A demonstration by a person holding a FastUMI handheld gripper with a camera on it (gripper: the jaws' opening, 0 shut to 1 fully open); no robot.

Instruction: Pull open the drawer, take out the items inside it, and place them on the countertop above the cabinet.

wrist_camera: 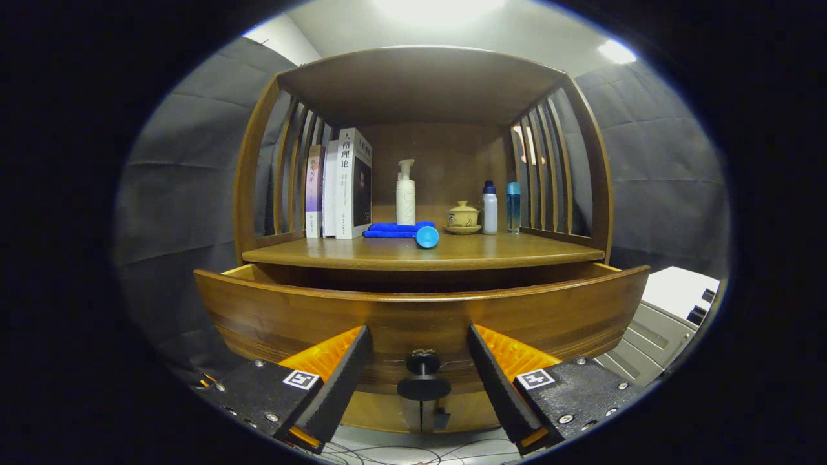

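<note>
Dark cloth walls close the booth around a wooden cabinet, and its counter carries books, a pump bottle, a blue cloth, a lidded cup and two small bottles. You hold the gripper level and straight at the drawer, which is pulled out partly; its inside is hidden from you. The fingers stand apart, with the dark knob between them, not touched. Bare counter lies along the front edge, before the things.
</note>
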